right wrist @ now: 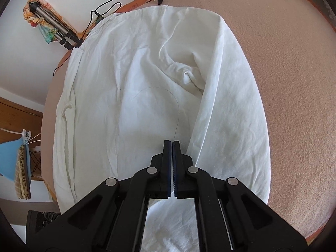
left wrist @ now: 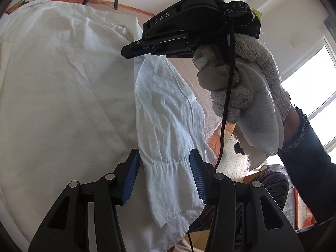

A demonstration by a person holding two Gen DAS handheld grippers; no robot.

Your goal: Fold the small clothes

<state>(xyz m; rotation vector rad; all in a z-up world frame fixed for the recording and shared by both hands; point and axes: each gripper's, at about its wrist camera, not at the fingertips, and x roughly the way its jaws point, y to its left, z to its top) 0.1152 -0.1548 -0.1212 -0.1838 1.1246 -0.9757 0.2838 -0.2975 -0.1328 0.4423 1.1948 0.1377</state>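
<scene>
The right gripper (right wrist: 172, 145) was pressed together on the white garment (right wrist: 147, 96), spread over the bed (right wrist: 294, 84). The left gripper (left wrist: 164, 174) stood spread around its sleeve (left wrist: 168, 126). Best lift both together, keeping the fold line straight.

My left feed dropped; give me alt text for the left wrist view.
White garment on a bed, its sleeve lying between the left gripper's open fingers. The right gripper, in a gloved hand, pinches the cloth farther up.
</scene>
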